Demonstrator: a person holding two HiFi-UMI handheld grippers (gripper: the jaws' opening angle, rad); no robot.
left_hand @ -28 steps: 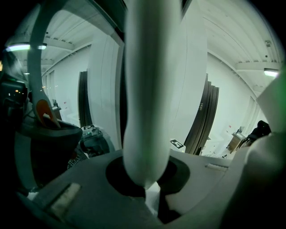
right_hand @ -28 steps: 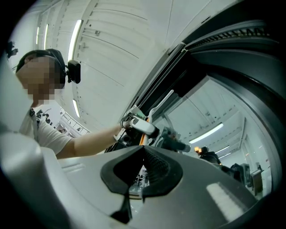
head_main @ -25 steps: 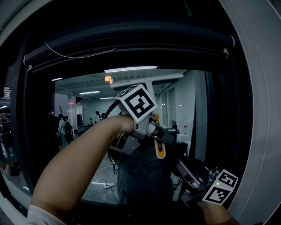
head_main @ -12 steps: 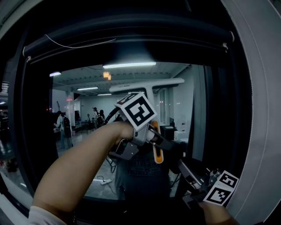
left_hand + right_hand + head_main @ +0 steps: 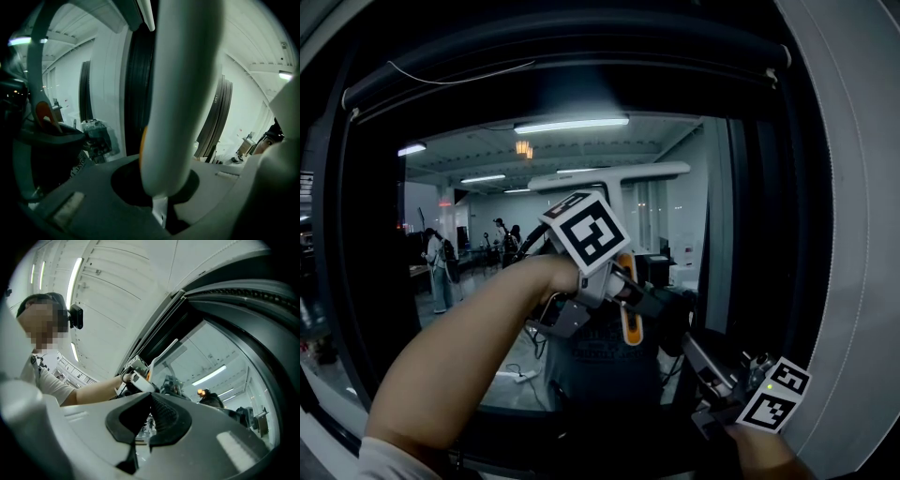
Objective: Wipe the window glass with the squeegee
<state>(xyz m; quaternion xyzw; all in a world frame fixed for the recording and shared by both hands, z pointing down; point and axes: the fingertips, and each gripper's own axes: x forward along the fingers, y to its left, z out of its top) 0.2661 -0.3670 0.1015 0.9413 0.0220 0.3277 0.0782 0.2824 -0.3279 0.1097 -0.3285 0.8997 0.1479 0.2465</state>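
A white T-shaped squeegee [image 5: 609, 176] stands upright against the window glass [image 5: 469, 281], its blade on top and an orange patch on its handle. My left gripper [image 5: 623, 291] is shut on that handle, arm raised, at the middle of the head view. In the left gripper view the white handle [image 5: 183, 93] fills the space between the jaws. Low at the right, away from the glass, my right gripper [image 5: 686, 339] has its pads together with nothing between them [image 5: 151, 401]. The right gripper view shows the squeegee [image 5: 164, 355] from below.
A rolled-up dark blind [image 5: 562, 66] runs across the top of the window. The dark window frame [image 5: 769, 234] and a pale curved surface [image 5: 862, 234] close in the right side. Reflections of a lit room with people [image 5: 436, 267] show in the glass.
The left gripper and squeegee have come down the glass, away from the rolled blind, and shifted slightly left. The right gripper has stayed low at the right.
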